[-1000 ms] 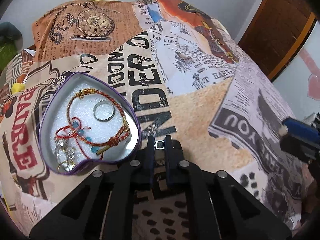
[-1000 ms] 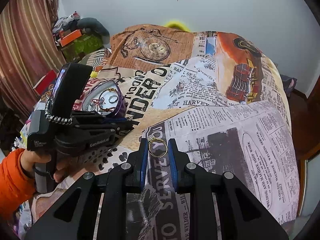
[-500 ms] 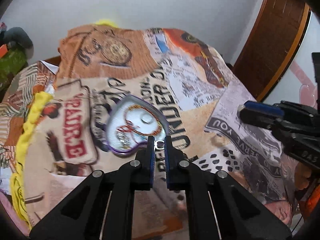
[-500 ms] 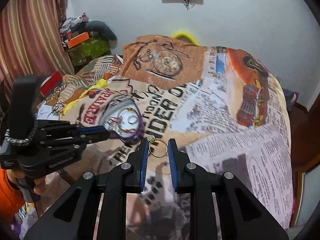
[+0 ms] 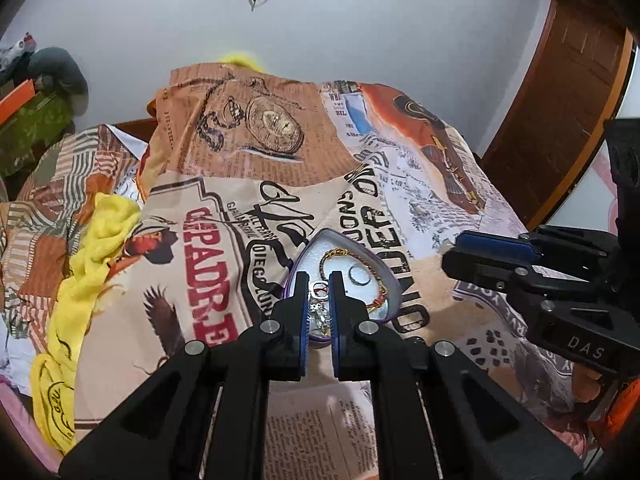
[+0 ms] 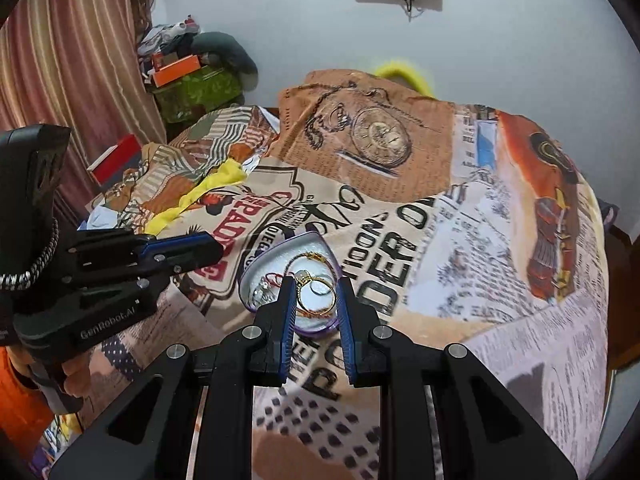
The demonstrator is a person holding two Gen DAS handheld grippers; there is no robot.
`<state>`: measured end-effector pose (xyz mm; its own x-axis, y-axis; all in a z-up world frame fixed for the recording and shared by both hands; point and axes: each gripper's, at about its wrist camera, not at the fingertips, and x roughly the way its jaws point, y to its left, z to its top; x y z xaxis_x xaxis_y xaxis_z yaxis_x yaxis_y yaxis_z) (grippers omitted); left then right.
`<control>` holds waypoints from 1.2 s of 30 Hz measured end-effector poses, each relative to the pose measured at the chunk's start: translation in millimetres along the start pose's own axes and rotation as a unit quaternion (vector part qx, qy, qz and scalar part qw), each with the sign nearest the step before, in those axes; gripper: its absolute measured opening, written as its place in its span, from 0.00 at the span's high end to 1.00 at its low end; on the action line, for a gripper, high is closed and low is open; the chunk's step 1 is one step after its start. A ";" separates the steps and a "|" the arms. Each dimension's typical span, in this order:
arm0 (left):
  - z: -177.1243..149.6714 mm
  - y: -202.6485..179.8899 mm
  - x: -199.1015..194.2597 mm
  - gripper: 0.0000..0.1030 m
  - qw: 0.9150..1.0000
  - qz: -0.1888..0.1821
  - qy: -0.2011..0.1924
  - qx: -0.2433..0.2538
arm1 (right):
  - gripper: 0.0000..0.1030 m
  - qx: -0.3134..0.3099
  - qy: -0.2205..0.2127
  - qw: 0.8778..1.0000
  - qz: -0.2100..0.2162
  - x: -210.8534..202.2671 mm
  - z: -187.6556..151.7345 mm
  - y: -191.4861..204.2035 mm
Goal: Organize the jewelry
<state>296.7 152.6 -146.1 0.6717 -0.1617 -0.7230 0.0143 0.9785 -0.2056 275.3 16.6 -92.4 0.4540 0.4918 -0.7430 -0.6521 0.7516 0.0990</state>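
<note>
- We pinch a small silver ring (image 5: 319, 287) in our left gripper (image 5: 319, 286), above the heart-shaped tin (image 5: 384, 276)
- Our right gripper (image 6: 316, 294) clamps a gold ring (image 6: 318, 294) over that tin, which holds bracelets
- The tin sits on the newspaper-print bedspread (image 6: 500, 260), yellow cloth (image 5: 92, 240) further left

Left wrist view: looks forward and down along its own fingers over the newspaper-print patchwork bedspread (image 5: 248, 184), toward the white wall — the purple-rimmed heart-shaped tin tray (image 5: 390, 276) sits near, just beyond the fingertips at 12 o'clock. Right wrist view: same heading, equally near. Both views share the tray (image 6: 326, 246), the bedspread (image 6: 460, 240) and the wall; each shows the other gripper — at 3 o'clock (image 5: 450, 249) and 9 o'clock (image 6: 218, 250).
</note>
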 end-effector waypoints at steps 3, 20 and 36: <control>-3.4 4.9 11.9 0.93 1.000 -0.010 0.012 -0.008 | 0.83 -0.001 0.012 1.000 0.004 12.6 4.1 3.4; -6.6 6.4 50.7 0.93 0.998 -0.037 0.045 -0.014 | 0.82 0.054 0.101 0.991 0.062 71.2 6.6 -7.7; 0.1 -3.9 -22.1 0.89 1.000 0.000 -0.013 0.008 | 0.79 0.026 0.040 0.999 0.021 15.6 12.3 10.4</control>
<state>281.9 152.4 -129.3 0.6911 -0.1577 -0.7053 0.0253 0.9806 -0.1944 283.1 37.5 -94.9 0.3755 0.4892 -0.7872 -0.6369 0.7533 0.1643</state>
